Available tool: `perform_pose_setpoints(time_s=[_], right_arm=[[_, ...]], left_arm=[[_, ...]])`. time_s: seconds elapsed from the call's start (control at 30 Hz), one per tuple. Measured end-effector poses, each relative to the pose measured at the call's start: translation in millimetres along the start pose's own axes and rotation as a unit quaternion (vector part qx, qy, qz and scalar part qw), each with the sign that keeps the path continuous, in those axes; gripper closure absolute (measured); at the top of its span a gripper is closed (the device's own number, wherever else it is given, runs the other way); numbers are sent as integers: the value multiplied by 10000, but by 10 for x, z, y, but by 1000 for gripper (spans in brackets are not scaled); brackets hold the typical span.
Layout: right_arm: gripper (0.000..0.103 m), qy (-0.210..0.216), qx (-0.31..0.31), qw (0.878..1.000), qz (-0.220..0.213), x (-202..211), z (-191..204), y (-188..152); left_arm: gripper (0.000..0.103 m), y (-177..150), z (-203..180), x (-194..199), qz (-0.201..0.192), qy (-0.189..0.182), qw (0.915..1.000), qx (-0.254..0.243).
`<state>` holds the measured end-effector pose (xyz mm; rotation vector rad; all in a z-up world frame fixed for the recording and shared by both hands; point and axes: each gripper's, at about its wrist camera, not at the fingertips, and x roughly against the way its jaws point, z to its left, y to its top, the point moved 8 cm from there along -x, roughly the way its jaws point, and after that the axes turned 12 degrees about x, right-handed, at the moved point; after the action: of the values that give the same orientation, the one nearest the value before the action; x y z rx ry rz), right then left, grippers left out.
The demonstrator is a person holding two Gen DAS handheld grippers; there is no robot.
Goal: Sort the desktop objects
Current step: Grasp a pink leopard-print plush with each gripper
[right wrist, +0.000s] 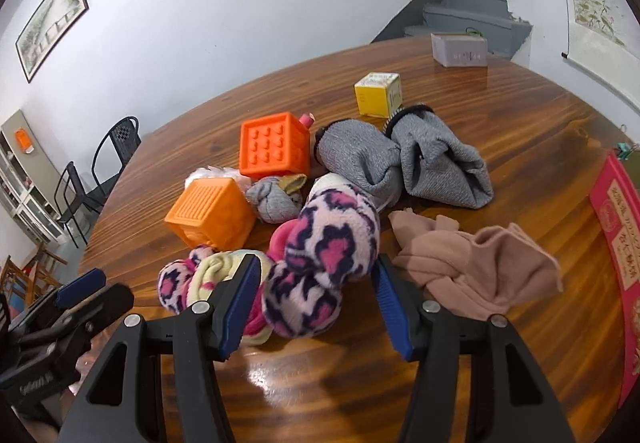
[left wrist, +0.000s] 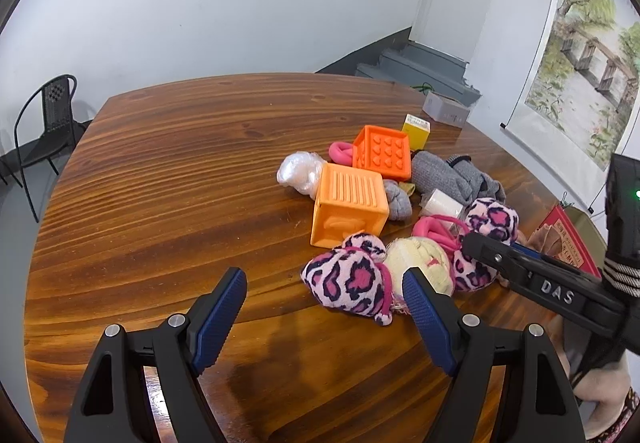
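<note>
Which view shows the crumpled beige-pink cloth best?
The right wrist view: the beige-pink cloth lies fully visible on the table. In the left wrist view only a sliver shows behind the right gripper.

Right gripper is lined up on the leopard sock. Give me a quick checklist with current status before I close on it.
1. Right gripper open: ok.
2. Leopard sock between its fingers: ok, both pads flank the bundle.
3. Sock free of neighbours: not ok, it touches the yellow sock and pink sock.
4. Left gripper clear of the grasp: ok, open and holding nothing.
5. Beige cloth outside the fingers: ok, just right of them.
6. Drop-off spot known: cannot tell.
</note>
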<state>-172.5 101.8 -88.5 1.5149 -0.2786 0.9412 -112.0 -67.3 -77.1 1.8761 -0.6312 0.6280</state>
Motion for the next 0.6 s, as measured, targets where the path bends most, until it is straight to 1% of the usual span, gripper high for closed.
perform_pose_setpoints(time_s=[0.03, 0.07, 0.17, 0.23, 0.4, 0.6], right_arm=[[41, 32, -9, 10000, 26, -25, -6, -4], [47, 57, 6, 10000, 40, -36, -6, -12], [58, 96, 95, 9999, 36, -7, 12, -31], [60, 78, 144, 9999, -33, 50, 14, -35], [61, -41, 252, 9990, -378, 272, -3, -38], [61, -55, 148, 9987, -487, 369, -62, -79]], left_arm=[[21, -6, 3, -11, 12, 7, 10000, -1], [21, -11, 6, -21, 22, 13, 10000, 2], [21, -20, 20, -46, 46, 30, 10000, 19], [21, -27, 24, -61, 67, 24, 10000, 31], [21, -46, -2, -135, 132, 17, 9999, 4], [21, -30, -53, -302, 237, 32, 9997, 1]])
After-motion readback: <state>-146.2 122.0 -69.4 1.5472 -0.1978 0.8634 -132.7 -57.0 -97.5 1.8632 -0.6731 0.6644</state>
